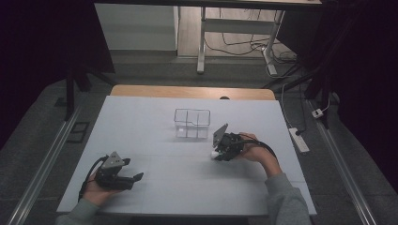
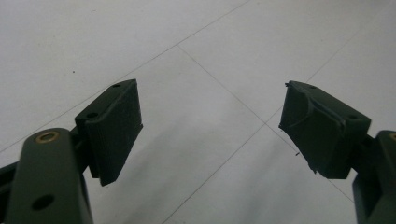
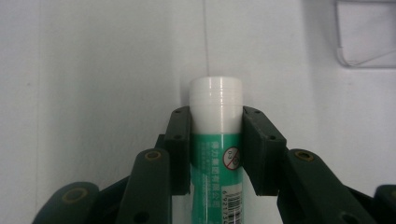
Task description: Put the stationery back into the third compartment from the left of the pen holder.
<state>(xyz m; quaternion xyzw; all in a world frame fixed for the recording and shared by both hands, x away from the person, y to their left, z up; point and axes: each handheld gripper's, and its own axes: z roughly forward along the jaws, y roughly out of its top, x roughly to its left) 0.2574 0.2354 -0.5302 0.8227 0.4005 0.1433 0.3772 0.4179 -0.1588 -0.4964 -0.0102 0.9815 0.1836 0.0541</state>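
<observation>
A green-and-white glue stick (image 3: 217, 140) is clamped between the pads of the right claw (image 3: 216, 144) – its white cap juts beyond the fingertips, low over the white table (image 1: 155, 140), near a clear compartment box (image 1: 191, 123). The left claw (image 2: 210, 130) is spread wide, nothing held.

Only the clear box (image 1: 191, 123) stands on the open white table (image 1: 155, 183).

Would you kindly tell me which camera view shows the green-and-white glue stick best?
The right gripper view: the green-and-white glue stick sits close up between the right gripper's pads, white cap and label plain. The high view gives a small white spot under that gripper. The left gripper view looks at white table.
</observation>
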